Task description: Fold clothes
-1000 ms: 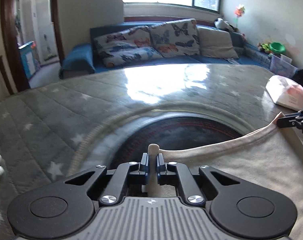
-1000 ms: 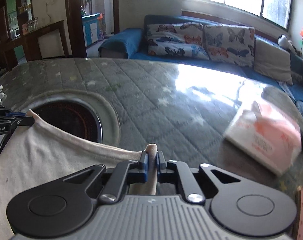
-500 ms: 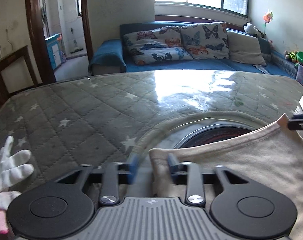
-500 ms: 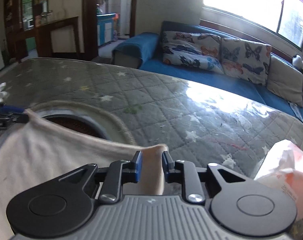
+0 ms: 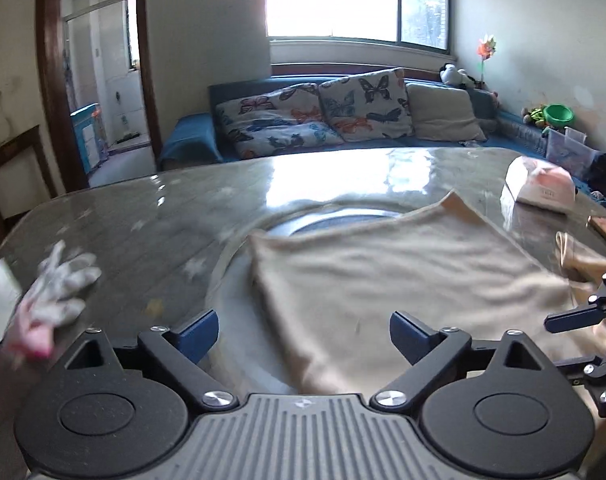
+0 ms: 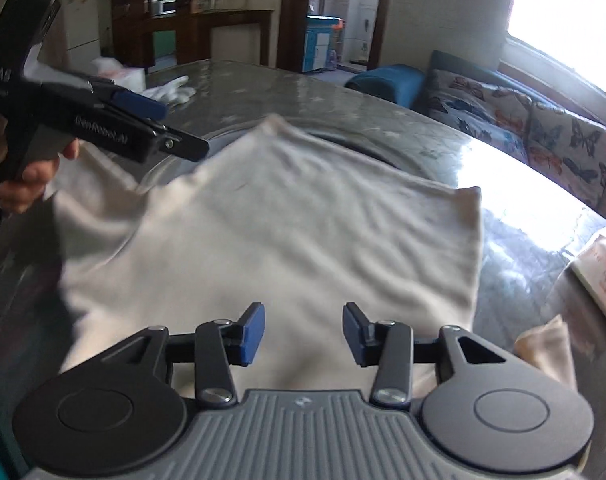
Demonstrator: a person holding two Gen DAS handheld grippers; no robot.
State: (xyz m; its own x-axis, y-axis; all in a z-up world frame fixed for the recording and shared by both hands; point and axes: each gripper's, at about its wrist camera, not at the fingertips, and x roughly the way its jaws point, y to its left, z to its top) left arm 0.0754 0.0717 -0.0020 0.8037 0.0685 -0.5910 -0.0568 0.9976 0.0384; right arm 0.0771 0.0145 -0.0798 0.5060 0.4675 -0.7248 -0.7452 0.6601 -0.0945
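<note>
Gloves [image 5: 65,284] lay at the counter's [image 5: 151,216] left; the left hand-held gripper [image 5: 303,332] had just opened wide, releasing the beige garment [image 5: 383,264] spread mid-counter. The right hand-held gripper [image 6: 303,332] had also parted, empty. Best next: smooth the fold flat before regripping.

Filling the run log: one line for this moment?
stage: fold laid, released | left gripper: open, just opened, empty | right gripper: open, just opened, empty | beige cloth: flat on table

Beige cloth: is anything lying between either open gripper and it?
Nothing visible. The beige cloth lies spread on the table directly ahead of the right gripper and left gripper, whose jaws have just been opening, empty.
</note>
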